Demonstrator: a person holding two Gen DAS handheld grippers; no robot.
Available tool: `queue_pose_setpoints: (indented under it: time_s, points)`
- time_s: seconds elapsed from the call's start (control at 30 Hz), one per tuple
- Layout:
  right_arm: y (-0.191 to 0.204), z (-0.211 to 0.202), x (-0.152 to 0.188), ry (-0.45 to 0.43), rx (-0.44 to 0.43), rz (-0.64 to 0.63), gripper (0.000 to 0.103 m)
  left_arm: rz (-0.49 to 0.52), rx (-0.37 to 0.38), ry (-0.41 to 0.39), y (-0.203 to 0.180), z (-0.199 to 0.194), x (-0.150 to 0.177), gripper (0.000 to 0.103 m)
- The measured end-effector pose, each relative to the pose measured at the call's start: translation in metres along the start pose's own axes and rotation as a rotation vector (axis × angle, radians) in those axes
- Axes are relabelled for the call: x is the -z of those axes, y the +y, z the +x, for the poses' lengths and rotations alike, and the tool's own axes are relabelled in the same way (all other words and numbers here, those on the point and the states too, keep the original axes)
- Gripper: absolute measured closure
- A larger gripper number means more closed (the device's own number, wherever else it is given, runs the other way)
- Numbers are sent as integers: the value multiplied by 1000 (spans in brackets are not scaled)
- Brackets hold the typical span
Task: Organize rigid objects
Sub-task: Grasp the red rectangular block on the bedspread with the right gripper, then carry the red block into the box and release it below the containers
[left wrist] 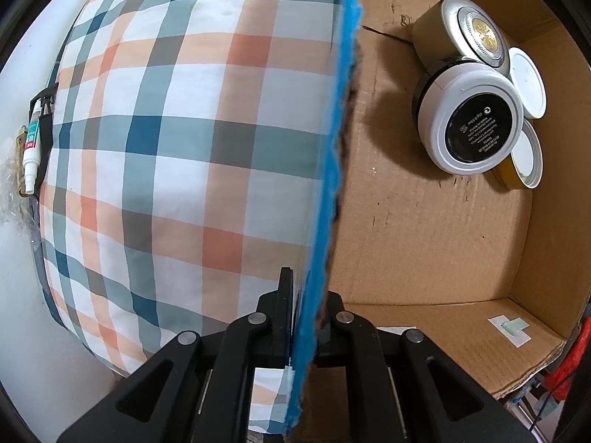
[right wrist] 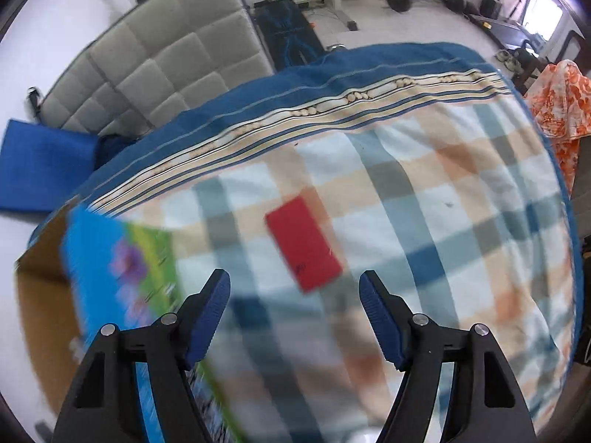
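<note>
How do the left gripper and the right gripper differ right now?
The left gripper is shut on the blue-edged board, which stands on edge at the cardboard box; the right gripper is open and holds nothing. The left's fingers look black, the right's pads blue. The left faces the box; the right faces the red card on the plaid bedspread.

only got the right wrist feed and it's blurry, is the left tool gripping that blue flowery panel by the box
Observer: Yes, the left tool is shut on the blue panel, edge-on, with the cardboard box right behind it.
Operator: anything in the box
Observer: A silver jar, a white jar, a white lid and a gold-rimmed lid, bunched in one corner.
Operator: anything loose outside it
Observer: A small white spray bottle past the plaid sheet.
</note>
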State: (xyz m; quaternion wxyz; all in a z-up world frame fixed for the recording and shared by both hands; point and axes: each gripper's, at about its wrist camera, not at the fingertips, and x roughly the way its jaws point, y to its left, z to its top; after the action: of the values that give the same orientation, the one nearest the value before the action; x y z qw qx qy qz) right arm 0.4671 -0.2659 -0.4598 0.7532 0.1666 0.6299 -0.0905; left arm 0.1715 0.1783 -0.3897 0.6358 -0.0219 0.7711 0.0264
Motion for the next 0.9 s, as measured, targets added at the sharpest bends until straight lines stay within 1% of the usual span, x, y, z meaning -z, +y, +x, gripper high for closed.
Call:
queue_pose_setpoints:
  time_s: [0.07,0.1,0.17,0.2,0.23,0.27,0.3,0.33,0.4,0.5,0.53,0.57,0.6,0.63,0.67,0.73,0.8,0.83,0.87,0.9]
  points:
    - [2,27,-10,25,32,-5,28,2,-7,5,-2,0,-1,97]
    - [2,34,-13,32,32,-3,28,3,-7,7,-3,-1,-1,97]
    - [1,52,-18,56,56,-6,44,1,-6,10,-3,-1,-2,97]
    - [3,53,-19,42,84,-28,48,0,-6,11,-4,-1,-2,97]
    - [7,53,-18,49,103,-49,58,-1,-9,13,-4,-1,-2,97]
    - [9,54,-17,75,128,-63,62,-1,-9,14,-5,0,-4,97]
    - [10,53,-16,101,136,-61,63,-2,-9,15,-5,0,-4,97]
    - [7,53,-12,163,137,-34,64,-3,-7,15,-5,0,-4,97]
    - [0,51,-2,258,106,5,64,-1,-8,15,-6,0,-5,97]
    - [-6,48,18,357,72,13,64,2,-10,13,-6,-1,-6,97]
    - [-9,50,26,408,57,8,64,3,-11,13,-6,-1,-6,97]
    - [-11,51,30,426,47,15,62,4,-11,13,-7,-1,-6,97]
    - [-13,50,32,427,41,18,59,5,-11,12,-7,-1,-6,97]
    - [-15,49,32,413,38,12,49,6,-11,12,-8,-1,-6,97]
    - [-15,47,31,388,46,8,44,3,-10,11,-8,-2,-6,97]
    - [-11,50,31,364,53,-26,44,5,-11,10,-9,-1,-5,97]
    - [-4,56,38,375,68,-51,45,2,-8,8,-8,0,-3,97]
    - [0,56,39,357,87,-72,50,2,-7,8,-8,0,-3,97]
    - [6,55,40,344,115,-102,60,1,-7,7,-8,1,-3,97]
    - [12,54,43,338,123,-116,67,4,-9,6,-9,1,-3,97]
